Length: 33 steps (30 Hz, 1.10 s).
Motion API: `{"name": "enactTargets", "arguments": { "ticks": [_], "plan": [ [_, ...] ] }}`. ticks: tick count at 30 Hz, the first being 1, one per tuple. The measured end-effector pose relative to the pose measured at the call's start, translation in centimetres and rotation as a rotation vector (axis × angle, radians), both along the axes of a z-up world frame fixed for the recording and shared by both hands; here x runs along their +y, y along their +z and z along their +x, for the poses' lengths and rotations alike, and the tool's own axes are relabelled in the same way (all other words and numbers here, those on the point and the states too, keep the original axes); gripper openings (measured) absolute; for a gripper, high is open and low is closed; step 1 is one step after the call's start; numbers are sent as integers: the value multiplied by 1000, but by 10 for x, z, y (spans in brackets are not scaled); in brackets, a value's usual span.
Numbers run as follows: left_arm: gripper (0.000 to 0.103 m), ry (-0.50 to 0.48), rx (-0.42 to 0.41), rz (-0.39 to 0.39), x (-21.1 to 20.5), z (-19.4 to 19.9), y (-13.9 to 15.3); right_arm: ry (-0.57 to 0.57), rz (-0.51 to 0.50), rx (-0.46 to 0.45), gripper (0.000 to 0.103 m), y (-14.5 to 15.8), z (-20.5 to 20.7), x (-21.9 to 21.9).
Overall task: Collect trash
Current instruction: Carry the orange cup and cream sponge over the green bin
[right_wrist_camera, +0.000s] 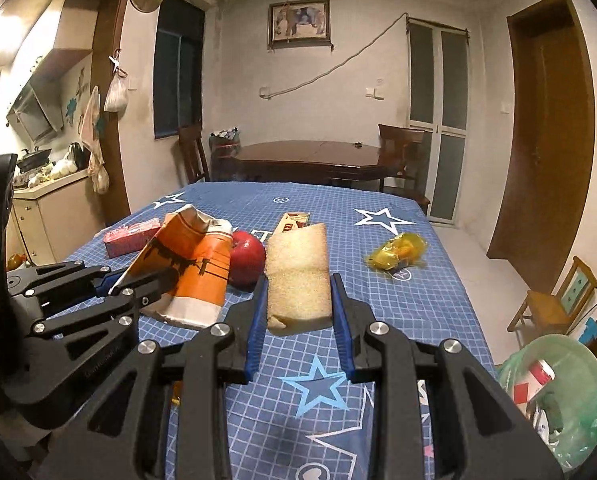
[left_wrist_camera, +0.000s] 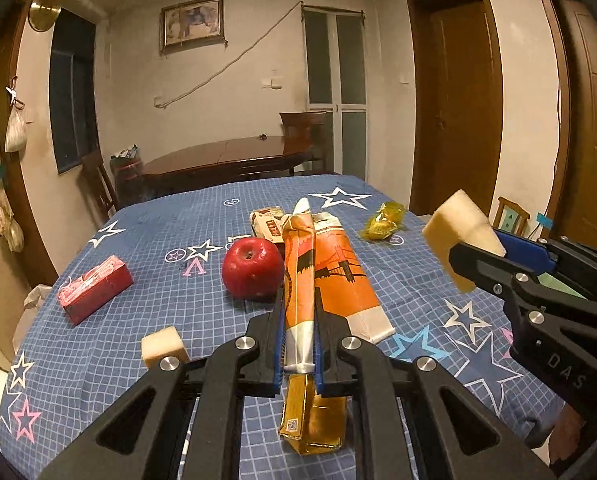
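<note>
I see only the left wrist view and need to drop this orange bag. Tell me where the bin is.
Observer: A bin lined with a green bag stands on the floor past the table's near right corner, below the tabletop.
Operator: Report what is in it.
Observer: A red and white pack lies inside, with other bits I cannot make out.
Operator: Check the right gripper's hold.
Observer: The right gripper has a pad on each side of the sponge, which juts forward past the fingertips.
</note>
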<state>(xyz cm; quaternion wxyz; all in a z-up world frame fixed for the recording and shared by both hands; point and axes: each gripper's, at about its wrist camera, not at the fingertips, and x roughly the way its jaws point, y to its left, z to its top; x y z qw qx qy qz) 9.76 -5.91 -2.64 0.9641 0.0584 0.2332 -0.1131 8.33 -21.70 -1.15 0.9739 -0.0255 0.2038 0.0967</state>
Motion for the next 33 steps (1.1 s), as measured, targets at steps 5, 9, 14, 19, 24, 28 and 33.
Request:
{"name": "enactTargets", "arguments": {
  "ticks": [5,9,14,19,24,28,33],
  "plan": [
    [12,-3,-2,-9,7,1,4,-3,0,4,28,-2,-3,-1],
    [12,-14,3,-17,5,2,7,-9,3,4,28,-1,-6,-6],
    [12,-54,4,-30,-9,8,12,-53,6,0,28,8,-7,-26],
    [12,-130,1,-40,-43,17,23,-122,0,7,28,15,-9,-62],
    [12,-233,18,-59,-96,28,33,-211,-7,31,28,24,-13,-112],
    [12,-323,39,-65,-145,33,36,-288,-3,66,28,26,-15,-156],
    [12,-444,95,-48,-214,37,30,-381,22,122,28,19,-21,-213]
  ]
}}
